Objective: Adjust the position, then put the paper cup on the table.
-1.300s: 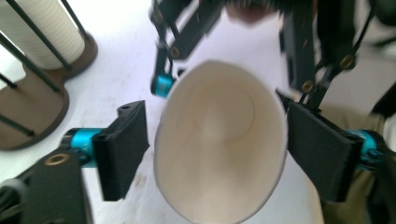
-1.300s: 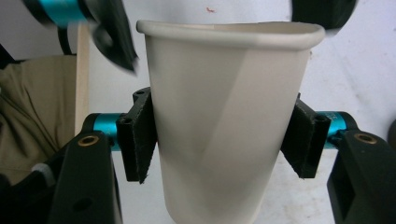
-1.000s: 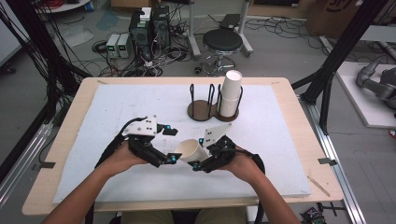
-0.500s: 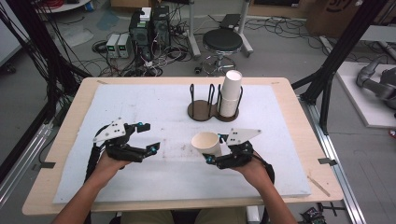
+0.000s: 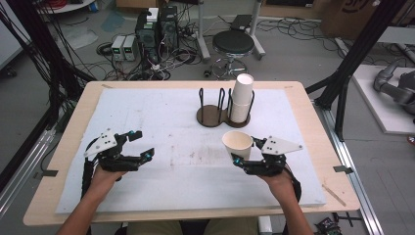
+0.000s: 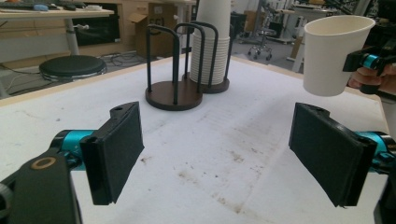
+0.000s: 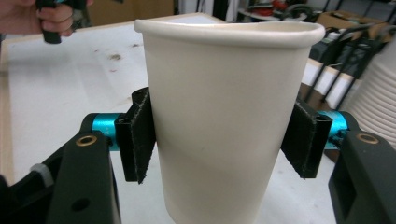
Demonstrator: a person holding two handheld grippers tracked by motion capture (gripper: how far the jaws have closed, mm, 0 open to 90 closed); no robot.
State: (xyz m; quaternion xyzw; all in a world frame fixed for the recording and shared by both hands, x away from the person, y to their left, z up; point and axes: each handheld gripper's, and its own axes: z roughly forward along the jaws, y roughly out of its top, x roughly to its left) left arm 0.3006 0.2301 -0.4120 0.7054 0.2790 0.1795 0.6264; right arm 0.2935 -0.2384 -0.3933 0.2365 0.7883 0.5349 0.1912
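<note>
A white paper cup [image 5: 238, 144] [image 7: 224, 121] stands upright between the jaws of my right gripper [image 5: 242, 159], which is shut on its sides and holds it above the white mat. In the left gripper view the same cup [image 6: 334, 53] hangs at the upper right. My left gripper [image 5: 142, 145] [image 6: 224, 154] is open at the left of the mat with nothing between its pads. A stack of white paper cups [image 5: 241, 98] [image 6: 211, 42] fills the right slot of a dark two-slot cup holder [image 5: 214, 108] at the mat's far middle; the left slot holds nothing.
A white mat [image 5: 171, 127] covers a wooden table [image 5: 313, 127]. Black frame posts [image 5: 359, 54] rise at the right and left. A stool [image 5: 233, 45] and computers with cables [image 5: 151, 34] sit on the floor beyond the table.
The two grippers were close together around the cup at the table's front middle. My left gripper let go and swung left; my right gripper carried the cup to the right and slightly forward.
</note>
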